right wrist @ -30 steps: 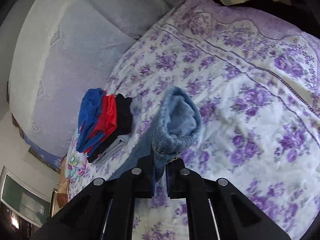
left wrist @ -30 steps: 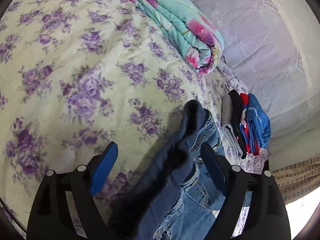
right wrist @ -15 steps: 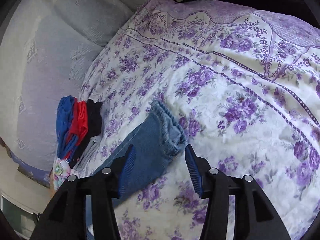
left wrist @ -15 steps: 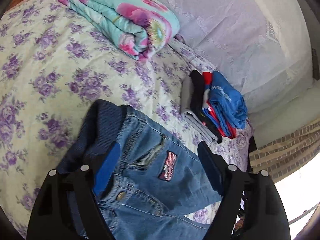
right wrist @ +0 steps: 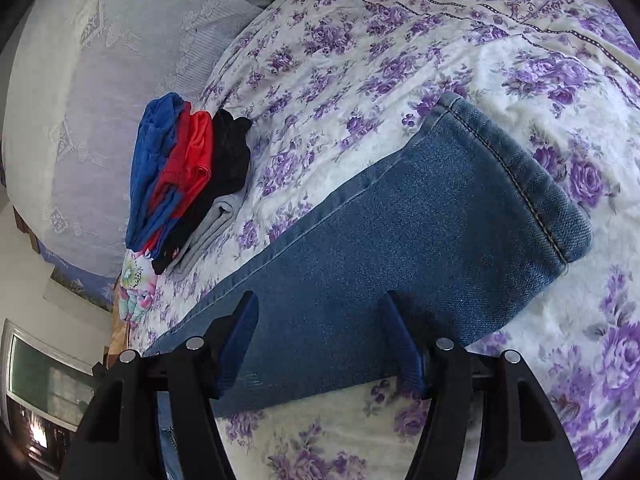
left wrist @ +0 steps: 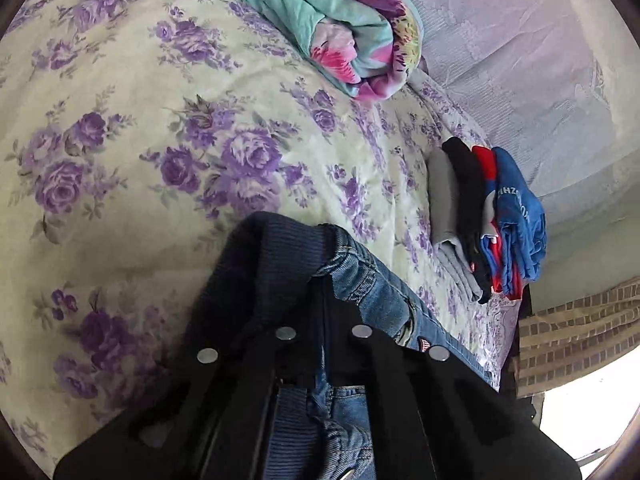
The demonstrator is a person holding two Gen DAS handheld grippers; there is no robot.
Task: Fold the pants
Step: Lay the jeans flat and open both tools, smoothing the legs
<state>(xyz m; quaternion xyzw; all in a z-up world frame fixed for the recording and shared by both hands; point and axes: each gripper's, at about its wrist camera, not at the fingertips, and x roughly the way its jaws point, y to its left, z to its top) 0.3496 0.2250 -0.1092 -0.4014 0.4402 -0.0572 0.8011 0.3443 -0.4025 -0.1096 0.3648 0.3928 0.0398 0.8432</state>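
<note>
Left gripper (left wrist: 322,304) clenched on the waistband of the jeans (left wrist: 372,292), which bunches up just ahead of it. Right gripper (right wrist: 324,336) released, fingers spread — the jeans' leg (right wrist: 420,216) lies flat on the floral bedspread (right wrist: 400,40) between and beyond them. Stack of folded clothes (right wrist: 184,172) further ahead, to its left.

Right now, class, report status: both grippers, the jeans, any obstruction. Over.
Left gripper shut on blue denim jeans waistband. Right gripper open over the leg. Folded clothes stack beside, apart.
</note>
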